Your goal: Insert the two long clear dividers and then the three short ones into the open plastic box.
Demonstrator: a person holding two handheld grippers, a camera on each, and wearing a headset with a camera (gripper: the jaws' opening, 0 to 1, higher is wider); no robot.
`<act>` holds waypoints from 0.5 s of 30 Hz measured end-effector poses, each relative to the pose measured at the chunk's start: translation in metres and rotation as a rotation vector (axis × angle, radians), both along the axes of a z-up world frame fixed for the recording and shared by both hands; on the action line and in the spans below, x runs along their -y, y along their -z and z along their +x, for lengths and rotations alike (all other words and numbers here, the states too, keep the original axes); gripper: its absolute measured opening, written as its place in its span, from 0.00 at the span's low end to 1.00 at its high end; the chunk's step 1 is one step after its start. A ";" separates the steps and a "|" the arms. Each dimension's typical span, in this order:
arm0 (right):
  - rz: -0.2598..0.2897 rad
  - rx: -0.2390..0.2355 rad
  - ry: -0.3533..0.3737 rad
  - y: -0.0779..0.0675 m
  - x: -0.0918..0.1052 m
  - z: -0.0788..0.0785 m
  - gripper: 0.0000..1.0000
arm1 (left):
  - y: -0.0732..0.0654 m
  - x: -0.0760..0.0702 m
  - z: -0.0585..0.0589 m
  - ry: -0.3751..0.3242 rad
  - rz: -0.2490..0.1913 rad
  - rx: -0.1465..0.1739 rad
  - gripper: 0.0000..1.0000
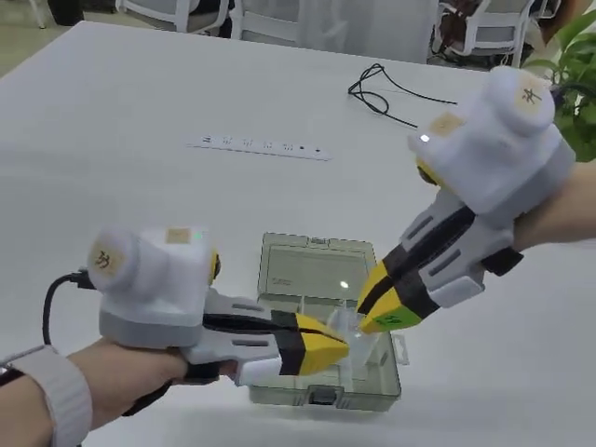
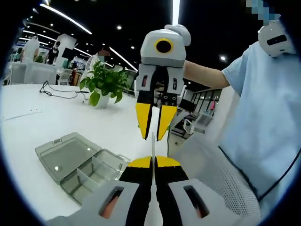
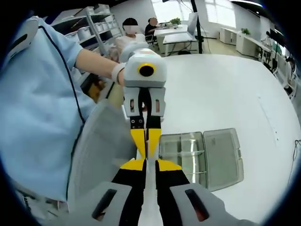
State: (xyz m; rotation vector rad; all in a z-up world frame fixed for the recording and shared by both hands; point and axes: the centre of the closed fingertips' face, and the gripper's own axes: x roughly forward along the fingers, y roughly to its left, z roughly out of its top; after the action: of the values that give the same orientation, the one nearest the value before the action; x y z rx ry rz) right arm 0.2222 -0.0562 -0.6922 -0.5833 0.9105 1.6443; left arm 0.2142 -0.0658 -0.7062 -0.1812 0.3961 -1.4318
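Note:
The open clear plastic box (image 1: 282,392) lies near the table's front edge, its lid (image 1: 317,268) folded back flat. Clear dividers stand inside the box (image 2: 89,173). Above its right part, my left gripper (image 1: 337,350) and right gripper (image 1: 369,318) meet tip to tip. A thin clear divider (image 1: 360,339) sits between them. Seen edge-on in the left gripper view, the divider (image 2: 153,143) runs from my shut left jaws up into the right gripper (image 2: 153,136). In the right gripper view, the box (image 3: 184,155) lies just right of the left gripper (image 3: 146,151).
A white power strip (image 1: 261,146) lies mid-table and a black cable (image 1: 377,88) coils behind it. A green plant (image 1: 577,65) stands at the right edge. Chairs line the far side. The person's blue shirt (image 2: 263,122) is close behind the grippers.

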 end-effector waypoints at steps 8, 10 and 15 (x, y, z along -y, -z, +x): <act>-0.052 -0.018 -0.022 0.004 0.003 -0.006 0.03 | 0.004 0.003 -0.001 0.028 0.047 0.058 0.00; -0.060 -0.010 -0.019 0.005 0.002 -0.007 0.02 | 0.006 0.004 -0.002 0.031 0.057 0.066 0.00; -0.093 0.013 -0.027 0.008 0.002 -0.007 0.02 | 0.009 0.006 -0.003 0.035 0.073 0.062 0.00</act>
State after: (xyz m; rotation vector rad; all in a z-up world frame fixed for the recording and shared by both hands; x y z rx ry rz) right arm 0.2150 -0.0584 -0.7003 -0.6722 0.9770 1.6274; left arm 0.2111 -0.0714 -0.7151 -0.0706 0.4016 -1.4512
